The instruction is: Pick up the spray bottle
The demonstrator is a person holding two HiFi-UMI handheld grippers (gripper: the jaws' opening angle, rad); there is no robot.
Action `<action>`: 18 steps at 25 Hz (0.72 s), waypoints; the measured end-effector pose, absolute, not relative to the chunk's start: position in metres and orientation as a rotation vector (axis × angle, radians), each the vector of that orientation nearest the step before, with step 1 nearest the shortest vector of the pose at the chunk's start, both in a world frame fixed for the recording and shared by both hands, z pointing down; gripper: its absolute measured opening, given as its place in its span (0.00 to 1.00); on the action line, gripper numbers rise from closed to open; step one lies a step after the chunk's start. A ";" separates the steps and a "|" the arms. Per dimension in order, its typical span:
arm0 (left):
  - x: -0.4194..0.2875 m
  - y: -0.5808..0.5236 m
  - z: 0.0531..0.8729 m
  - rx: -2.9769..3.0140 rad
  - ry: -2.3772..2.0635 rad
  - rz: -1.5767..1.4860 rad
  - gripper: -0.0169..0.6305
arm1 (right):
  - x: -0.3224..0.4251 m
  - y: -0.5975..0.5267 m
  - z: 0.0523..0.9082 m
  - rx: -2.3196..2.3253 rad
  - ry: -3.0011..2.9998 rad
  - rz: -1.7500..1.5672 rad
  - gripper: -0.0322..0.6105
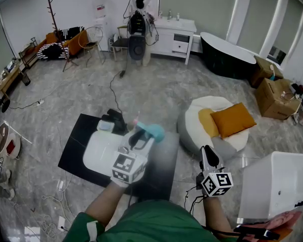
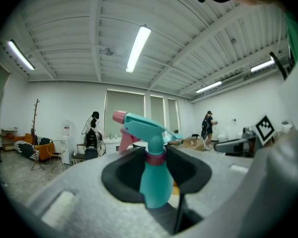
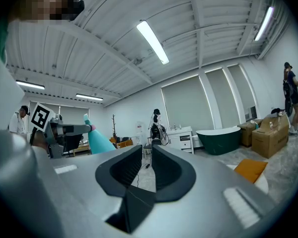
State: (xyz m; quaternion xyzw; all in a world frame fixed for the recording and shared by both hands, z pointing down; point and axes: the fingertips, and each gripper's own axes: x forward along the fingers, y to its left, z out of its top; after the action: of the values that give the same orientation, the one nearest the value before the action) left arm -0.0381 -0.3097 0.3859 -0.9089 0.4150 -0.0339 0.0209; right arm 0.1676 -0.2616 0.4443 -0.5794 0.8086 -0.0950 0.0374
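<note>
Left gripper (image 1: 137, 139): fingers clenched round the neck of the teal spray bottle (image 2: 156, 181) | bottle: held upright, apparently clear of the white worktop (image 1: 97, 151) | right gripper (image 3: 145, 165): fingers nearly together, grasping nothing | progress: pick-up judged essentially complete, only holding remained

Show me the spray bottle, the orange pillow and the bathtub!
spray bottle (image 2: 156, 182), left gripper view, on its teal body.
pillow (image 1: 232, 119), head view, middle of its top face.
bathtub (image 1: 223, 64), head view, on its dark side wall.
</note>
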 end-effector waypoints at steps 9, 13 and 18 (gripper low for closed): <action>-0.031 -0.307 0.391 -2.821 1.291 -0.123 0.23 | 0.175 -0.260 0.449 -1.776 2.483 -0.300 0.15; -0.028 -0.307 0.389 -2.815 1.295 -0.121 0.23 | 0.177 -0.259 0.449 -1.765 2.494 -0.290 0.13; -0.020 -0.306 0.388 -2.816 1.299 -0.119 0.23 | 0.183 -0.259 0.448 -1.757 2.493 -0.288 0.13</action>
State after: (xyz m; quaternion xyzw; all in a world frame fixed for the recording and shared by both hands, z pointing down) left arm -0.0202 -0.3063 0.3883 -0.9072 0.4184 -0.0384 0.0191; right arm 0.1832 -0.2592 0.4480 -0.5731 0.8132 -0.0940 0.0389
